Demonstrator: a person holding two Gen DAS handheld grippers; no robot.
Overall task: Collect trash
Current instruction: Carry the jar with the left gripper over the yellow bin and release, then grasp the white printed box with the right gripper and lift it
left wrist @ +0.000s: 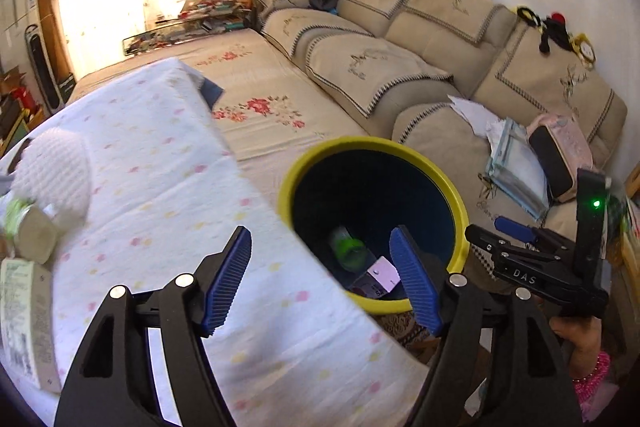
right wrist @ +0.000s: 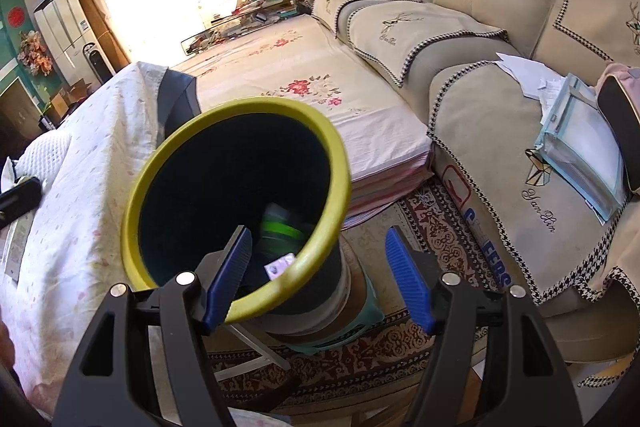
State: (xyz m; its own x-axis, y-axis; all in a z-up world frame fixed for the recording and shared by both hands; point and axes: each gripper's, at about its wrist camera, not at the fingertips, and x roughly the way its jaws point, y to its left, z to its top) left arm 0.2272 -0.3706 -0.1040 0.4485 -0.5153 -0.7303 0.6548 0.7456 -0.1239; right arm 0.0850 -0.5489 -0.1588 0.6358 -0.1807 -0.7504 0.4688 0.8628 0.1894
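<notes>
Both grippers stand open and empty: the left gripper just before the yellow-rimmed bin, the right gripper straddling its near rim. A careless nudge there could tip the bin and spill the green bottle inside.

I see a matt yellow-rimmed dark plastic bin, a soft white dotted cotton cloth on the worktop, ribbed blue rubber fingers and a beige woven-cloth sofa

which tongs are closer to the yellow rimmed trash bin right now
Right. The right tongs straddle the near rim of the trash bin, one finger inside its mouth. The left tongs hang open over the table edge beside it.
</notes>
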